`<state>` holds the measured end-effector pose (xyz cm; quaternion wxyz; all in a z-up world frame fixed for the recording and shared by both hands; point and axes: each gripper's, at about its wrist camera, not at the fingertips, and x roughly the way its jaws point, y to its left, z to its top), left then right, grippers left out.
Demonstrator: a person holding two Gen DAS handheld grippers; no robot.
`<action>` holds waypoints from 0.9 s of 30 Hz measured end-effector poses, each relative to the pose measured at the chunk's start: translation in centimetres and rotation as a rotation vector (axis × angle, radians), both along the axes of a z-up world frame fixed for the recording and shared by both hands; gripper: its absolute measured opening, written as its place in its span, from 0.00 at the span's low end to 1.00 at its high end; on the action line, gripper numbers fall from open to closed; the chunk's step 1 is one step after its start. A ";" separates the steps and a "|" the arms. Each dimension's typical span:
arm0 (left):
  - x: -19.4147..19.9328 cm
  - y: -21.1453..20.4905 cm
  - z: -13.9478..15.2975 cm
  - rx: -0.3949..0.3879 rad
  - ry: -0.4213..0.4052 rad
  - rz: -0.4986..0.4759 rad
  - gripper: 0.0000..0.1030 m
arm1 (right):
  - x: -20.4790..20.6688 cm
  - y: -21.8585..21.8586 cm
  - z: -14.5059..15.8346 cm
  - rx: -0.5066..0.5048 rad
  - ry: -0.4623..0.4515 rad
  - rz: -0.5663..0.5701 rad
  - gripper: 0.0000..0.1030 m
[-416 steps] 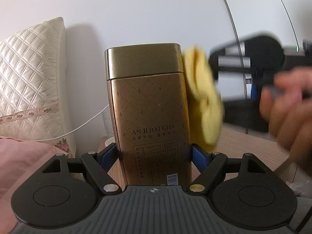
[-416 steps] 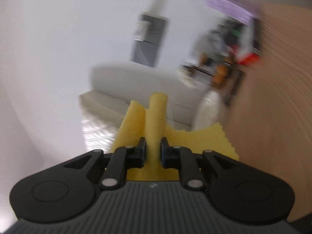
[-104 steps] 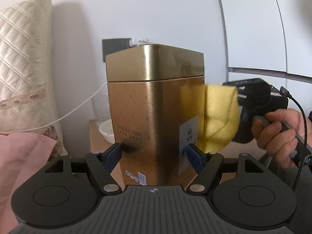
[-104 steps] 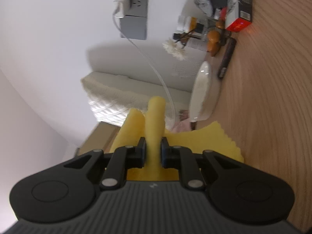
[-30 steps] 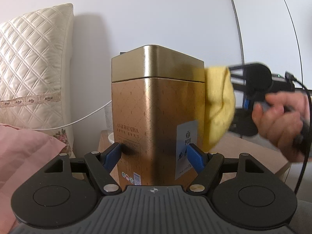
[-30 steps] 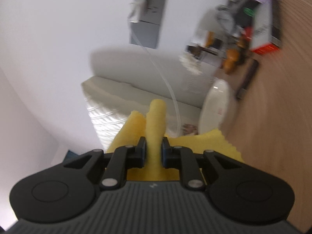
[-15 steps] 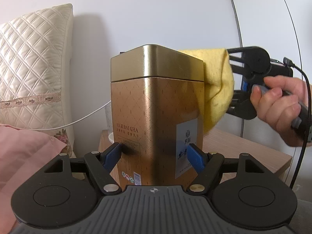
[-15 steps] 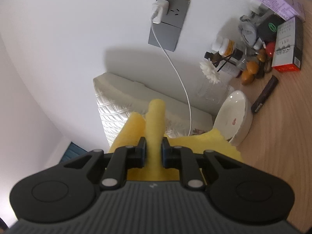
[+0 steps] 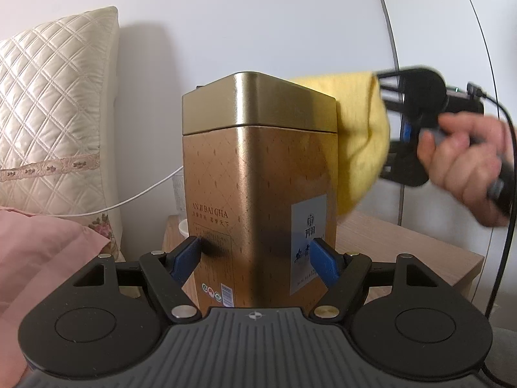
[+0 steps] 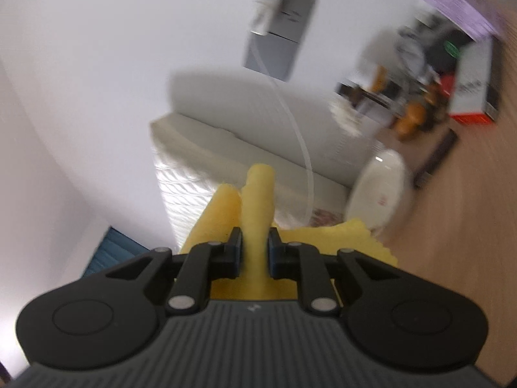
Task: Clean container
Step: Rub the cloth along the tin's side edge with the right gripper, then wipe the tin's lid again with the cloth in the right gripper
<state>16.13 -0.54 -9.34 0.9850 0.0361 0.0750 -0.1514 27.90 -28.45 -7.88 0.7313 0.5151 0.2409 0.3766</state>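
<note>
A tall gold tea tin (image 9: 255, 174) with a lid stands upright in my left gripper (image 9: 257, 257), whose blue pads press its lower sides. My right gripper (image 10: 254, 252) is shut on a folded yellow cloth (image 10: 257, 207). In the left wrist view the yellow cloth (image 9: 358, 135) lies against the tin's upper right side and back top edge, with the right gripper (image 9: 416, 129) and the hand holding it just to the right. The tin does not show in the right wrist view.
A wooden bedside table (image 9: 404, 245) lies below the tin. On it are a white bowl (image 10: 378, 194), a dark stick (image 10: 436, 155), small bottles and boxes (image 10: 468, 97). A quilted pillow (image 9: 55, 123), pink bedding (image 9: 42, 249) and a white charger cable (image 9: 142, 194) are at the left.
The right gripper and cloth have slid a little lower and to the right along the tin's upper right side, blurred by motion. The left gripper holds the tin still.
</note>
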 end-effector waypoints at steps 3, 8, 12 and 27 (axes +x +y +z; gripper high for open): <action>0.0 -0.1 0.0 -0.004 0.001 0.001 0.75 | -0.5 0.0 -0.6 0.005 0.001 -0.014 0.18; 0.0 -0.1 0.0 -0.004 0.010 0.000 0.75 | -0.9 0.0 -4.2 -0.048 0.119 -0.024 0.18; -0.2 -0.2 -0.4 0.025 0.014 -0.009 0.76 | -1.0 0.2 -4.8 -0.087 0.139 -0.041 0.18; 1.3 4.0 0.8 -0.057 -0.054 -0.055 0.96 | -7.0 -0.3 5.5 -0.392 -0.047 -0.236 0.18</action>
